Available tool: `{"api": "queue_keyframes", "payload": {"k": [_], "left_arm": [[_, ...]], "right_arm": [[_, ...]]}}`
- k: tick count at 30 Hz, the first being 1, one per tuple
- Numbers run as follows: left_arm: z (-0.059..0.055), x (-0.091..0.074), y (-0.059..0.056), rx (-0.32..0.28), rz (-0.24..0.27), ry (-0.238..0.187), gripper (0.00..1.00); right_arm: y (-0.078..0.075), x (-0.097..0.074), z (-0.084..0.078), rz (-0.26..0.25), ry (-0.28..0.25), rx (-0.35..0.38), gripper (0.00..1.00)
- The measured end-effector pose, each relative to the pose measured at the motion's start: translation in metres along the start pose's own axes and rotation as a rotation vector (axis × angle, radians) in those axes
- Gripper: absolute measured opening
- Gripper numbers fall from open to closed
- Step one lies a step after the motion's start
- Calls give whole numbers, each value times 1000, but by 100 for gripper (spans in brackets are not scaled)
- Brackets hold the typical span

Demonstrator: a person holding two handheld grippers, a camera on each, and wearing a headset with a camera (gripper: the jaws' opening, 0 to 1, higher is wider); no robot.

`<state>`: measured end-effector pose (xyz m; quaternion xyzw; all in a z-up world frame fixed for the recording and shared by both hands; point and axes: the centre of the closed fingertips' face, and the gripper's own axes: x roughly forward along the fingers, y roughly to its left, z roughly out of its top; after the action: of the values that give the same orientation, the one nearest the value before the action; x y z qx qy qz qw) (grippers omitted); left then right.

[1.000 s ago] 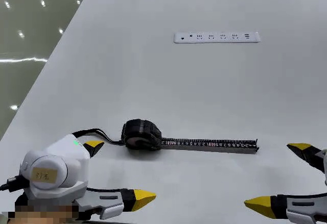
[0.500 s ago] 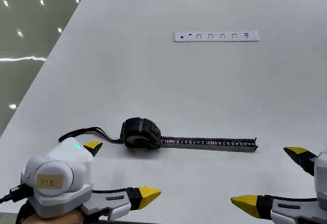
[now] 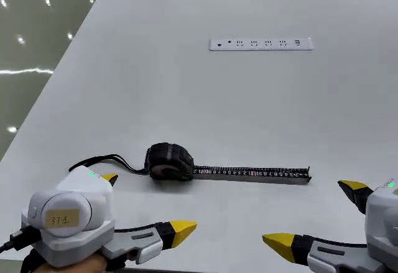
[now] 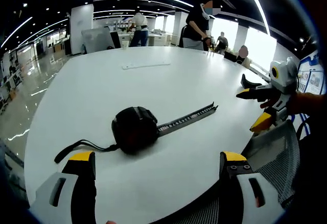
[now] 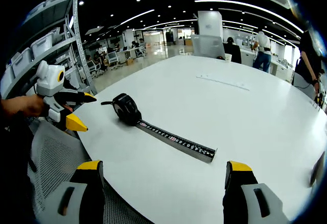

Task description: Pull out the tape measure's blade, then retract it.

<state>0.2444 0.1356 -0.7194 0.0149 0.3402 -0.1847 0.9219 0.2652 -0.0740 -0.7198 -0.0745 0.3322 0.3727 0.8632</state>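
Black tape measure (image 3: 169,161), blade (image 3: 252,173) out, between open left gripper (image 3: 145,208), right gripper (image 3: 314,216)

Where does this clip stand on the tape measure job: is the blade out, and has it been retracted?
The pull-out looks done: the blade lies extended flat on the table, running out of the tape measure. Nothing is in hand: the left gripper and the right gripper are both open near the table's edge, apart from the tape. Retracting the blade is not yet done.
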Motion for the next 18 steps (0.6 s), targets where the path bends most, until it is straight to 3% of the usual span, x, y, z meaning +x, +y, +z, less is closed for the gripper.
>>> {"api": "queue_keyframes", "payload": {"k": [9, 18], "left_arm": [[15, -4, -7, -22, 19, -3, 99], [19, -7, -17, -11, 38, 32, 99]], "right_arm": [[3, -5, 11, -37, -29, 68, 99], [6, -7, 16, -47, -28, 96, 99]]}}
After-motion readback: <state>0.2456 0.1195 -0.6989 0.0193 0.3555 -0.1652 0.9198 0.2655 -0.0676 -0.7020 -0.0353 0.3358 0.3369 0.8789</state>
